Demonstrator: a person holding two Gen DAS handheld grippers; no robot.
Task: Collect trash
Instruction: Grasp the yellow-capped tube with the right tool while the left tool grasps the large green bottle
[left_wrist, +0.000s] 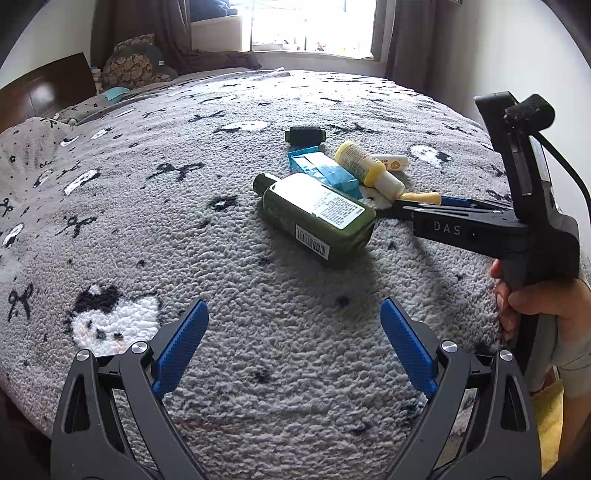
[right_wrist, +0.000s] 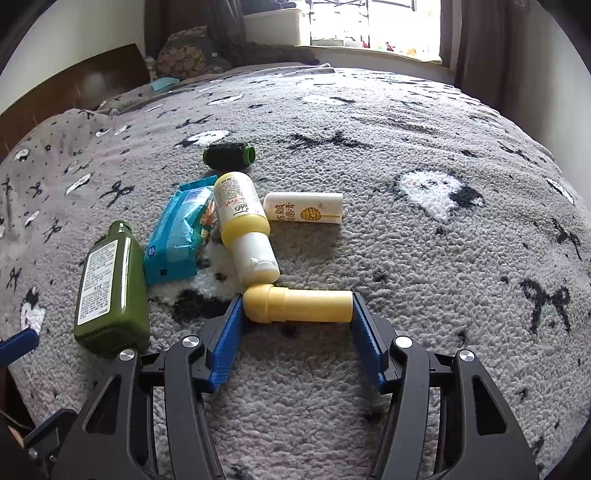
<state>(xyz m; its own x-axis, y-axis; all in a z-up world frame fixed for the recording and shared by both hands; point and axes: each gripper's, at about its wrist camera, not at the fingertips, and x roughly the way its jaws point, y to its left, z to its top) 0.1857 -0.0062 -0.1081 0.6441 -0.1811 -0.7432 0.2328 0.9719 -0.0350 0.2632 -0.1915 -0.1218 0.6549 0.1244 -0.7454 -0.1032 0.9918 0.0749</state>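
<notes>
Left wrist view: the left gripper (left_wrist: 293, 347) hovers with fingers wide and empty, near the green bottle (left_wrist: 314, 216) on the bed (left_wrist: 147, 221). The right gripper (left_wrist: 424, 206), tilted downward, reaches in just beyond that bottle.

Right wrist view: the right gripper (right_wrist: 297, 325) has its fingers pressed on both ends of the yellow tube (right_wrist: 299, 304), right of the green bottle (right_wrist: 110, 291). The end-to-end hold looks precarious; lifting slowly and level seems wise.

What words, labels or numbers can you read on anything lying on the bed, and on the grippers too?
"DAS": right gripper, on its black body.
"30 ml": yellow and white bottle, near its base; the red script under it is not legible.
Chinese characters beside a beehive drawing: small white tube, too blurred to read.
White label and barcode: green bottle, print too small.
Blue packet: round logo unreadable.
</notes>
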